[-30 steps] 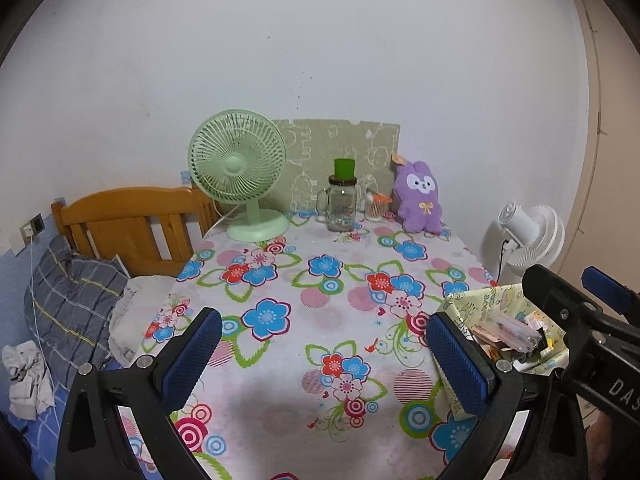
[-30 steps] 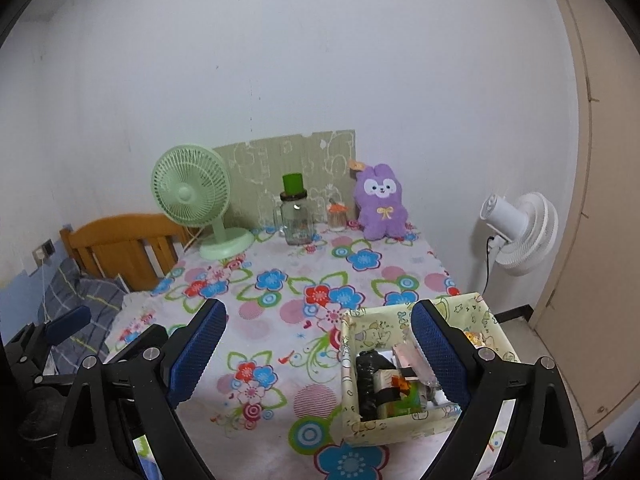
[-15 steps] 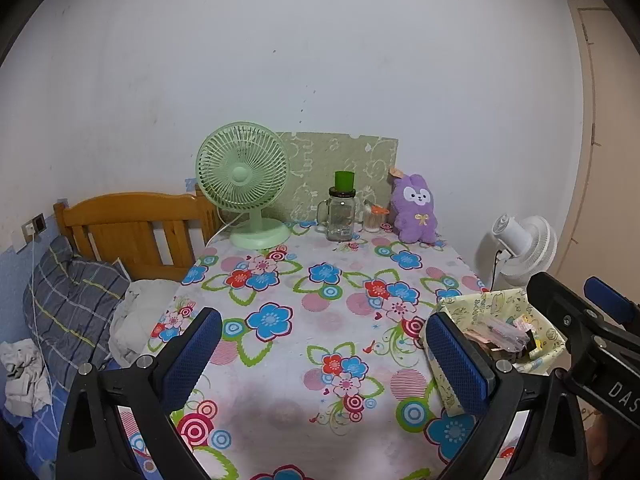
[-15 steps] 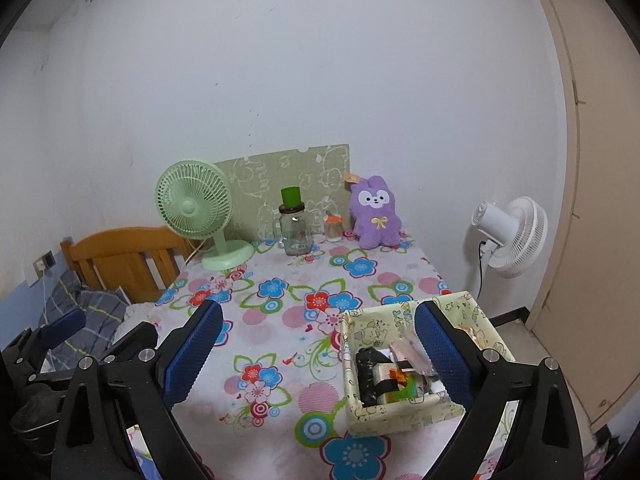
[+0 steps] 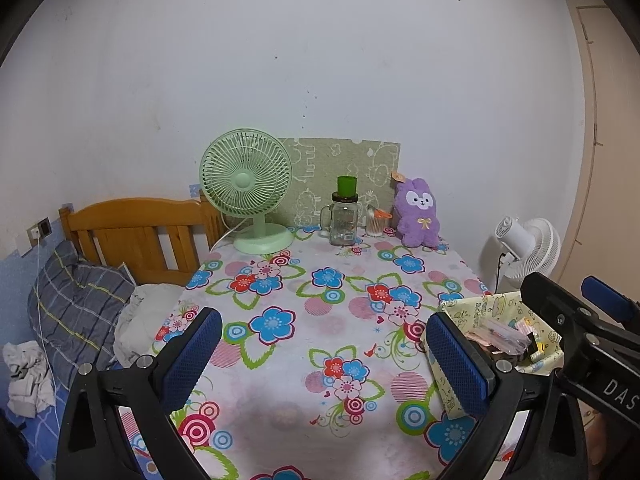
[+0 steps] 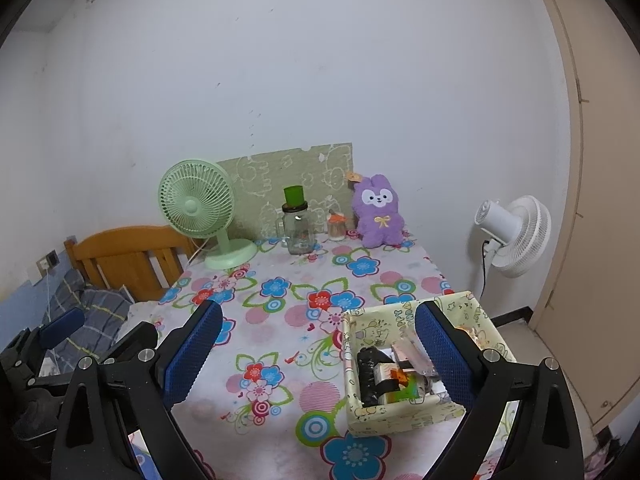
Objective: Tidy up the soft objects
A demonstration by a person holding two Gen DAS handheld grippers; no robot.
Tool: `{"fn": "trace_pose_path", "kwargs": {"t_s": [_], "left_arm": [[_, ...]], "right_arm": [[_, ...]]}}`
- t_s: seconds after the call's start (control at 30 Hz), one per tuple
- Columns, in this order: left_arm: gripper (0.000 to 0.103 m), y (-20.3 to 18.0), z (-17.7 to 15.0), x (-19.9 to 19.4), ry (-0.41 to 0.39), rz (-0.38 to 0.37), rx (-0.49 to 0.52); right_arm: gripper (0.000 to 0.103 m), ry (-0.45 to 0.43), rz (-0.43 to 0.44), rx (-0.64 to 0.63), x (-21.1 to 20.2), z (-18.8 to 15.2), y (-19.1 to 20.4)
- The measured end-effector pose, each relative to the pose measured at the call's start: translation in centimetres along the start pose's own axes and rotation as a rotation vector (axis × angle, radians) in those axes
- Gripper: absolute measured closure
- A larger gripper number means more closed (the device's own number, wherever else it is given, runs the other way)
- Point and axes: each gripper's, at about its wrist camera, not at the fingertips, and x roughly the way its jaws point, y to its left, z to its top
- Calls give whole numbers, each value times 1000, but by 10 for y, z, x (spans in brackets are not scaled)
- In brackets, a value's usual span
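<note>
A purple plush rabbit (image 6: 378,216) with a white face and a yellow bow sits upright at the far right corner of the surface (image 6: 280,344), which is covered in a white cloth printed with bright flowers. The rabbit leans near a green patterned board (image 6: 288,184) propped against the white wall. Just to its left stands a small glass with an orange top (image 6: 337,227), then a clear glass jar with a green cap (image 6: 297,224), and further left a pale green desk fan (image 6: 200,216) near the far left corner. At the near right edge rests a yellow patterned box (image 6: 404,412), open at the top and holding small packets and a dark item; what they are is hard to make out. The left gripper (image 5: 324,358) hovers over the near edge, its blue-padded fingers spread wide with nothing between them. The right gripper (image 6: 318,350) is likewise spread wide and empty, its right finger in front of the box. Off the left edge lie a wooden headboard (image 5: 136,236), a grey plaid pillow (image 5: 76,304) and bedding. A white floor fan (image 6: 516,236) stands beyond the right edge.
</note>
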Motion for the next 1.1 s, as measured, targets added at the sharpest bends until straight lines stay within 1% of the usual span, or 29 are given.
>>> {"fn": "trace_pose_path", "kwargs": {"t_s": [0.43, 1.1], "left_arm": [[0, -1, 2, 0, 7, 15, -4], [0, -4, 4, 6, 6, -5, 8]], "right_arm": [[5, 6, 7, 0, 3, 0, -3], [4, 4, -22, 22, 4, 1, -6]]}}
